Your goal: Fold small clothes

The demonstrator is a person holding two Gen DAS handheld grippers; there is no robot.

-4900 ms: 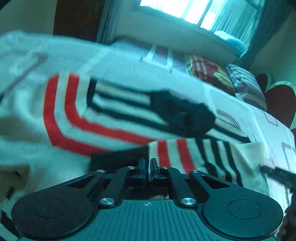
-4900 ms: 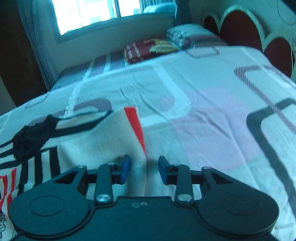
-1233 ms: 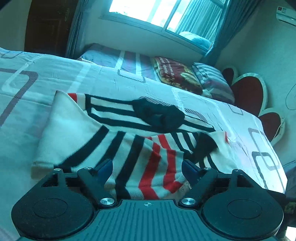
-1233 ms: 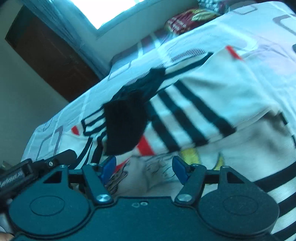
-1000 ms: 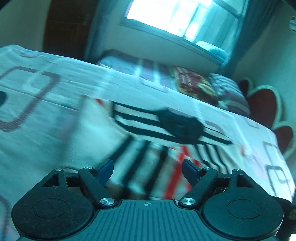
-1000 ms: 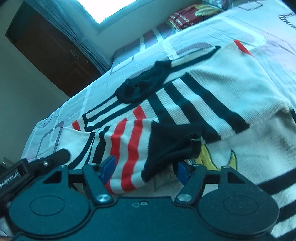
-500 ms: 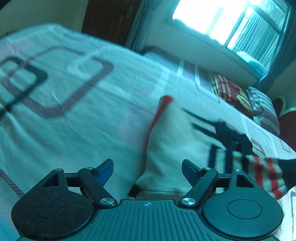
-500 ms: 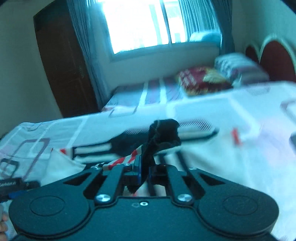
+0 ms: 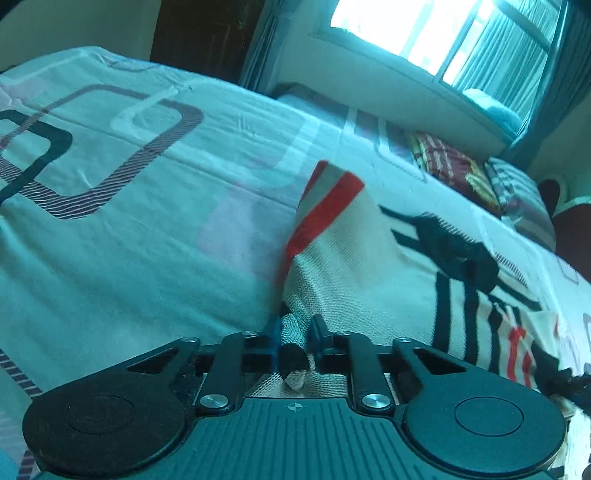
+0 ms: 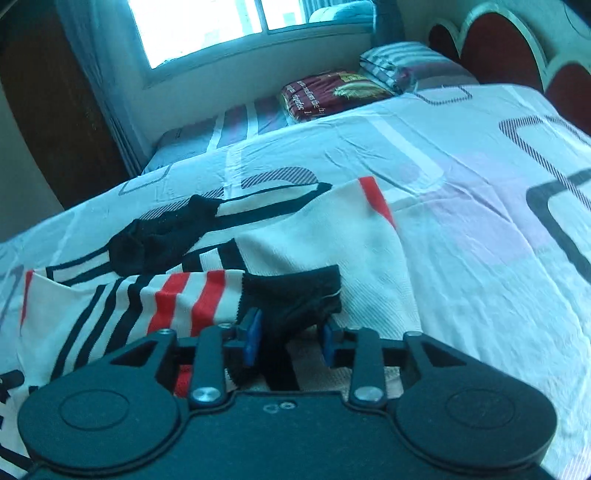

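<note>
A small cream sweater (image 9: pixel 354 266) with black and red stripes and a black collar (image 9: pixel 458 247) lies on the bed. My left gripper (image 9: pixel 293 332) is shut on a bunched fold at the sweater's left edge. In the right wrist view the sweater (image 10: pixel 332 236) lies partly folded, with a striped sleeve and its black cuff (image 10: pixel 295 291) laid across the body. My right gripper (image 10: pixel 290 338) is open, its blue pads apart on either side of the black cuff.
The bed sheet (image 10: pixel 480 177) with rounded square patterns spreads out to the right. Folded bedding and pillows (image 10: pixel 332 90) lie at the far end under the window. A red scalloped headboard (image 10: pixel 498 44) stands at the far right. A dark door (image 9: pixel 199 33) stands at the far left.
My left gripper has shut on the sweater's left edge. My right gripper, shut on the black cuff half a second ago, has opened with the sleeve laid across the sweater body.
</note>
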